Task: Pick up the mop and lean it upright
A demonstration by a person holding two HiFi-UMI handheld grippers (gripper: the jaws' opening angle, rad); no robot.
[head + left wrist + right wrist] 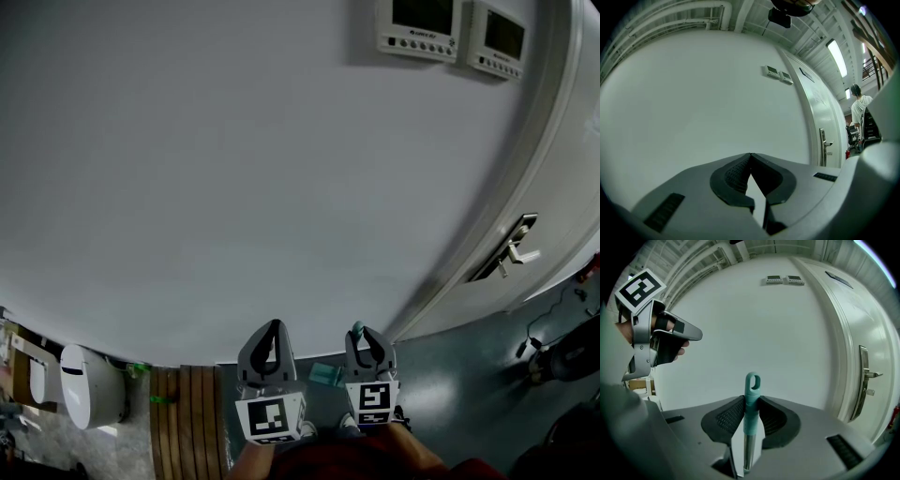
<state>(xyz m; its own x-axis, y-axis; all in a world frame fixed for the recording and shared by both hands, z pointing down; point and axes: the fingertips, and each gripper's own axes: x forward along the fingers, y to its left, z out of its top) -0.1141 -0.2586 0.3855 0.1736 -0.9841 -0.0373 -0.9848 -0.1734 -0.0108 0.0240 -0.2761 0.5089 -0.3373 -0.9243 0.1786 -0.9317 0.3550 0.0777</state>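
- The right gripper [751, 398], a grey two-jaw tool with dark ribbed pads, is closed partway onto the mop handle [749, 427]. Both pads press against the handle, so it is gripped.
- The mop handle is a silver metal shaft topped by a teal plastic sleeve and a teal hanging loop. It stands upright between the jaws, with the loop just above the jaw tips.
- In the head view the handle's teal tip [357, 330] shows at the front of the right gripper [367, 349], close to the plain white wall [234, 169]. Whether it touches the wall cannot be told.
- The left gripper [750, 157] has its jaw tips pressed together with nothing between them. In the head view it [272, 358] is just beside the right gripper, facing the same wall.
- A white rounded bin-like container [89, 386] stands low on the left of the head view, beside a brown slatted wooden board [187, 417]. Its inside does not show.
- A white door [843, 333] with a metal lever handle [867, 376] is to the right of the wall.
- Two white wall control panels with dark screens [450, 30] are mounted high on the wall.
- A person [859, 105] stands far off past the door in the left gripper view.
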